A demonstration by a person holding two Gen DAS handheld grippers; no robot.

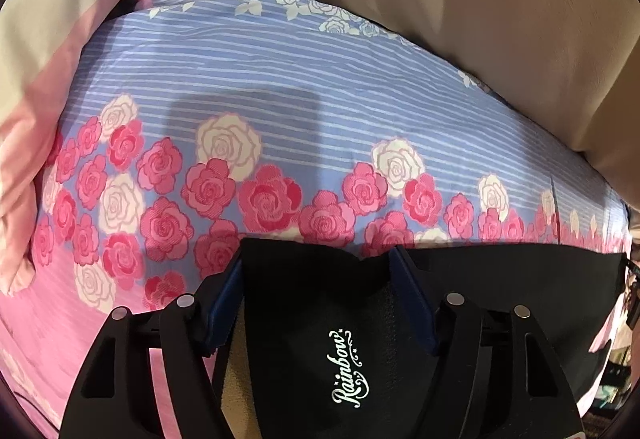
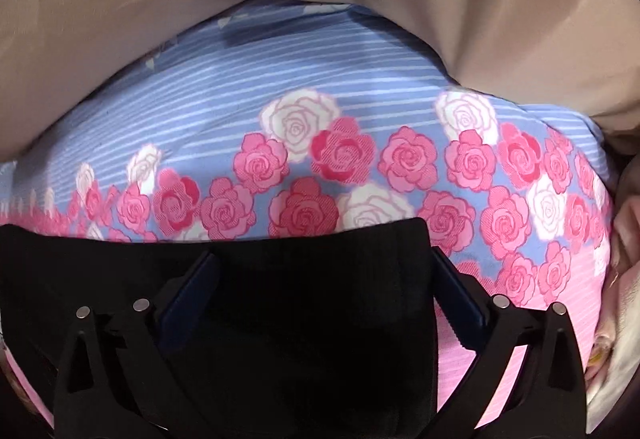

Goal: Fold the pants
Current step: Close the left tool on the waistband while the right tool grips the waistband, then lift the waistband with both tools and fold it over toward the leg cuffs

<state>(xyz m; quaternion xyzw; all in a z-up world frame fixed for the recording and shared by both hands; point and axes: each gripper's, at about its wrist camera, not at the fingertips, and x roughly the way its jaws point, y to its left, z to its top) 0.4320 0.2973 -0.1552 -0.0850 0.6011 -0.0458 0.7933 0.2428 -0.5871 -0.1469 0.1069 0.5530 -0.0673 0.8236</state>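
Pants [image 1: 320,319], black, lie on the rose-print bedsheet [image 1: 280,99] with their edge running left to right right under both your tongs, left gripper [image 1: 316,271] and right gripper [image 2: 320,271] each spread apart over the cloth, neither nearer.

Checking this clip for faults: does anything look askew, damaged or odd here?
Nothing stands out. The black pants lie flat and straight-edged on the rose-print sheet, under both grippers, left and right.
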